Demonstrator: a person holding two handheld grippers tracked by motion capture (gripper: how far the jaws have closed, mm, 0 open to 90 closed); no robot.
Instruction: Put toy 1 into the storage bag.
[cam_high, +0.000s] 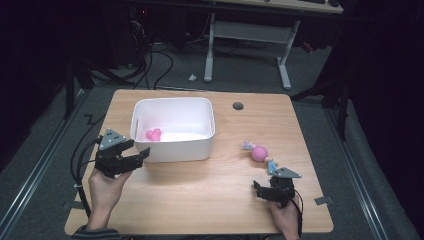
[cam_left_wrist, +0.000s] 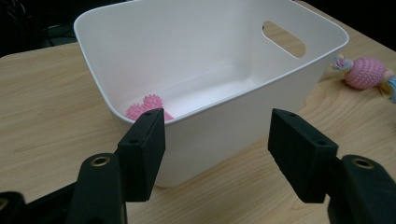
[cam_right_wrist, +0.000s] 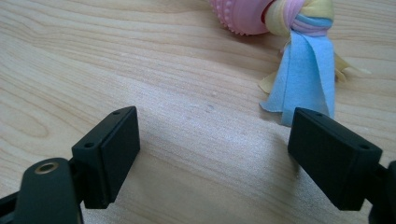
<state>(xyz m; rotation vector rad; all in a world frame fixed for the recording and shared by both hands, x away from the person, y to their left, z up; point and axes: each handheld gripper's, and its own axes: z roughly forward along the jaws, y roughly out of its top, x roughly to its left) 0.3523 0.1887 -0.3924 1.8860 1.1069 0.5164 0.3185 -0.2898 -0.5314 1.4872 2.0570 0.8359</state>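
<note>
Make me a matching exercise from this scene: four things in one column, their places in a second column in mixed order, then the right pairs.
Things:
1. pink spiky toy
2. white tub
3. pink ball with cloth tails
4. round hole

Places:
A. on the table, just ahead of the right gripper
B. in the tabletop near its far edge
C. inside the tub, on its floor
D. on the table, just ahead of the left gripper

Pairs: 1-C, 2-D, 3-A, 4-B

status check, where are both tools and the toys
Left tool open, at the white plastic bin's near left corner. Right tool open on bare wood, short of the pink knobbly ball toy with pastel fabric tails. Small pink spiky toy in bin. Nothing between.
</note>
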